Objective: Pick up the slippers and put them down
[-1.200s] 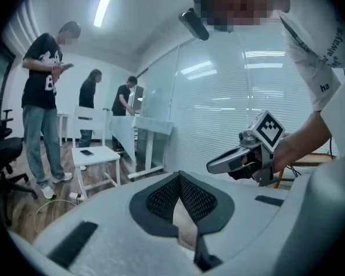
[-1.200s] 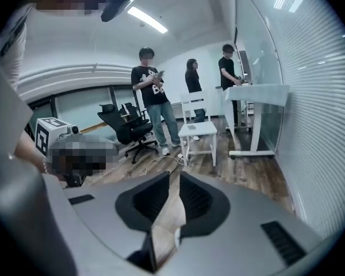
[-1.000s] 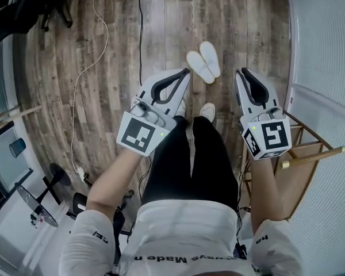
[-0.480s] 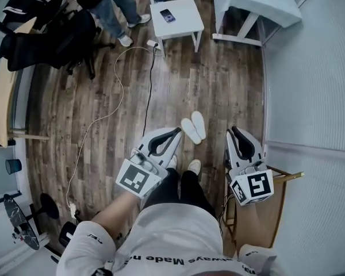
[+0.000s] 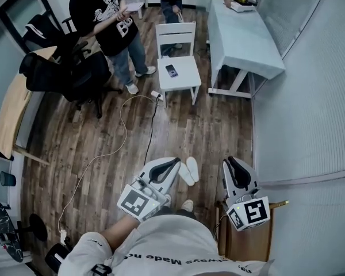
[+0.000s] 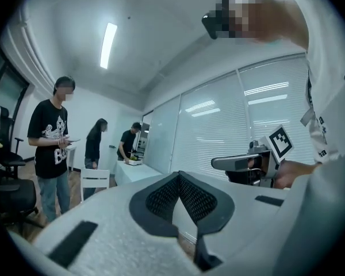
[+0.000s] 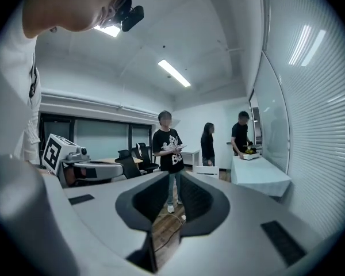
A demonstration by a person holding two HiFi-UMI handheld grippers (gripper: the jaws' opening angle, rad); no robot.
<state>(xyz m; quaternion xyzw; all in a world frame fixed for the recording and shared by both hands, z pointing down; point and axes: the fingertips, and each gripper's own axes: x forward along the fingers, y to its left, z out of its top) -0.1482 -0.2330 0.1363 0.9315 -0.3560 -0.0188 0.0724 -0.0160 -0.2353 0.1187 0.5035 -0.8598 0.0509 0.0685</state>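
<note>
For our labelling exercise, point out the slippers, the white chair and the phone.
slippers (image 5: 189,171), head view, middle of the pair
chair (image 5: 187,75), head view, bare seat
phone (image 5: 171,71), head view, its middle

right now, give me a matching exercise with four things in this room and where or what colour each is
1 slippers
2 phone
3 office chair
4 table

A along the right wall
B black, beside the wooden desk
C on the white chair's seat
D side by side on the floor

Pairs: 1-D, 2-C, 3-B, 4-A
</note>
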